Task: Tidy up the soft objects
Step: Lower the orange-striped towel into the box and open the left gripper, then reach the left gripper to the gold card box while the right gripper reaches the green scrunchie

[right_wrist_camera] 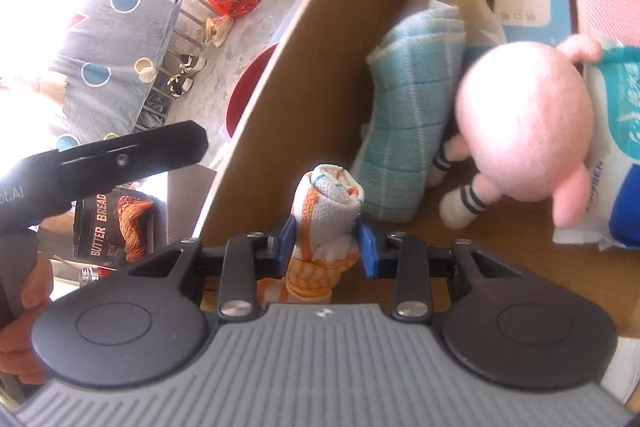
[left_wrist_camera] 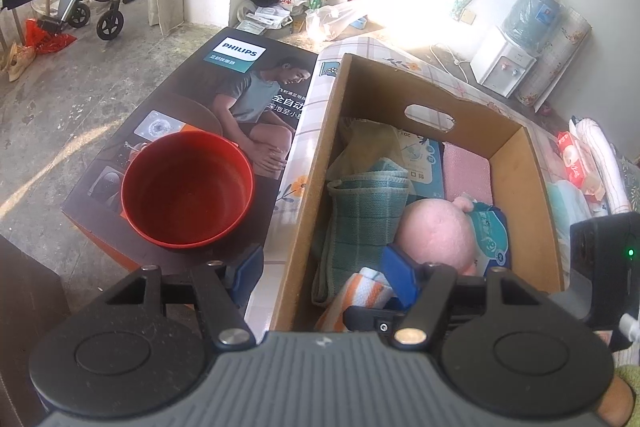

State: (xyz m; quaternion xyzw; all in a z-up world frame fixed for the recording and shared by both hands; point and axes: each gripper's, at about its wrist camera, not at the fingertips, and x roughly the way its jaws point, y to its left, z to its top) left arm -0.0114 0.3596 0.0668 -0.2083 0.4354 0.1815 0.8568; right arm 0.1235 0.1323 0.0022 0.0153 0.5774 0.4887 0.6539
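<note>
box: plain brown cardboard, matt, raw cut edges
rolled towel: soft looped terry cloth, orange and white, between my blue pads
folded teal cloth: woven, ribbed, matt
plush toy: pink fuzzy pile
tissue pack: thin glossy plastic film
red bowl: smooth plastic, slight sheen
my right gripper: matt black plastic, grey ribbed top, shiny metal pins

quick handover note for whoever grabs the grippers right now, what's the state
Right gripper: shut on the orange striped rolled towel, low inside the cardboard box.
Left gripper: open, empty, straddling the box's near wall.
Already in the box: teal towel, pink plush toy, tissue packs, pink cloth.
Left: release the rolled towel beside the teal one. Red bowl sits outside, empty.
</note>
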